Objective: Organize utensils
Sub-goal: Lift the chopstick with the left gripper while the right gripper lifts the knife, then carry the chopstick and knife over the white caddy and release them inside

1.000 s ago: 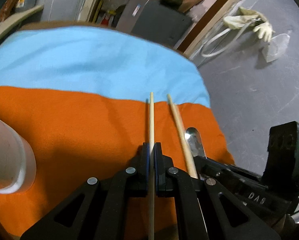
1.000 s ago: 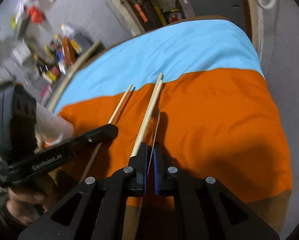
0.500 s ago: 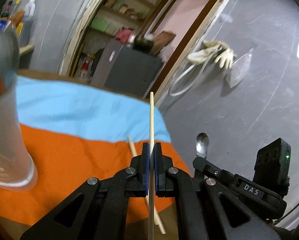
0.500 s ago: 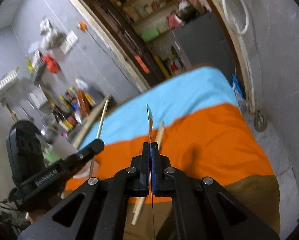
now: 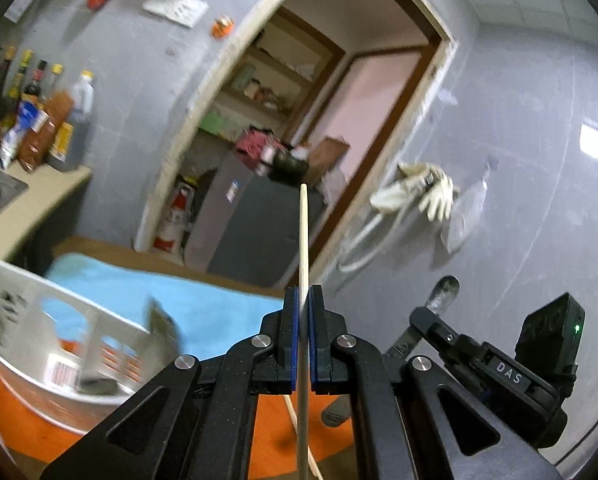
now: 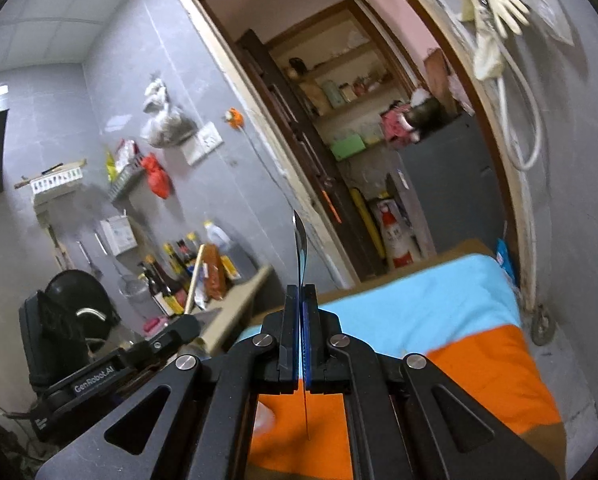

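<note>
- Left gripper [image 5: 303, 300]: jaws clamped on a pale wooden chopstick [image 5: 303, 236], now lifted off the orange-and-blue cloth [image 5: 219, 308] on the desk, tip pointing at the doorway.
- Right gripper [image 6: 300, 300]: jaws clamped on a thin metal spoon [image 6: 300, 244], seen edge-on, likewise raised since a second ago.
- A second wooden chopstick [image 5: 289, 406] stays on the cloth.
- A white slotted plastic basket [image 5: 59, 320] has come into view at left.

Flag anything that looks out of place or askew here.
One wooden chopstick lies alone on the orange cloth, while its likely mate is clamped in the left gripper. The right gripper holds a spoon. Nothing looks spilled or damaged.
</note>
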Demonstrator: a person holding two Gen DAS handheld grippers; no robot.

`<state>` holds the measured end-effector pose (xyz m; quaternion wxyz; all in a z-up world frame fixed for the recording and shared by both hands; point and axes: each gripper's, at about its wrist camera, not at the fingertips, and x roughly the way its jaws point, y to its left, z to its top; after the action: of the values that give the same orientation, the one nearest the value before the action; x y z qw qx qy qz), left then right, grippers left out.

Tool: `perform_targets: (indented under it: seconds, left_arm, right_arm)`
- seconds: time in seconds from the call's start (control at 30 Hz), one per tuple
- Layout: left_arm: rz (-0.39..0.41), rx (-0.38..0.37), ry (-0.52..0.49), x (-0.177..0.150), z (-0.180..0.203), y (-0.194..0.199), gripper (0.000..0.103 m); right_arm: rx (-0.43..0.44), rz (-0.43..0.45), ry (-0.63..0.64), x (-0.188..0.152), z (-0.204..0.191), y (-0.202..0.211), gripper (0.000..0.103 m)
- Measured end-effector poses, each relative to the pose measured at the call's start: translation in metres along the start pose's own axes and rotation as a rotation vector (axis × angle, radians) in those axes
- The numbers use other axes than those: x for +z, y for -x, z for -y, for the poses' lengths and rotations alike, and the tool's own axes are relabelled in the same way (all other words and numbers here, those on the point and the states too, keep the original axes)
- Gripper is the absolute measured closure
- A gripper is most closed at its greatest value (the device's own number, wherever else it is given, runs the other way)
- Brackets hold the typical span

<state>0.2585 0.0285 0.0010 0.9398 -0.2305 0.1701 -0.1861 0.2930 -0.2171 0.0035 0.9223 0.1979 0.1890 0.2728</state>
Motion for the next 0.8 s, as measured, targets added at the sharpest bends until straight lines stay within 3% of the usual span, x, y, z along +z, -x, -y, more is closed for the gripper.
perform_targets:
  seconds: [0.27, 0.5, 0.8]
  left_arm:
    - [0.161, 0.101, 0.066, 0.054, -0.061, 0.047, 0.101]
    - [0.284, 0.175, 0.079, 0.073, -0.109, 0.074, 0.101]
    - [0.381, 0.178, 0.092, 0.072, -0.155, 0.07, 0.101]
  right_arm:
    - [0.109, 0.032, 0.016, 0.015, -0.057, -0.022, 0.103]
    - [0.19, 0.054, 0.04, 0.019, -0.1, -0.045, 0.103]
    - [0.134, 0.023, 0.158, -0.009, -0.125, -0.083, 0.103]
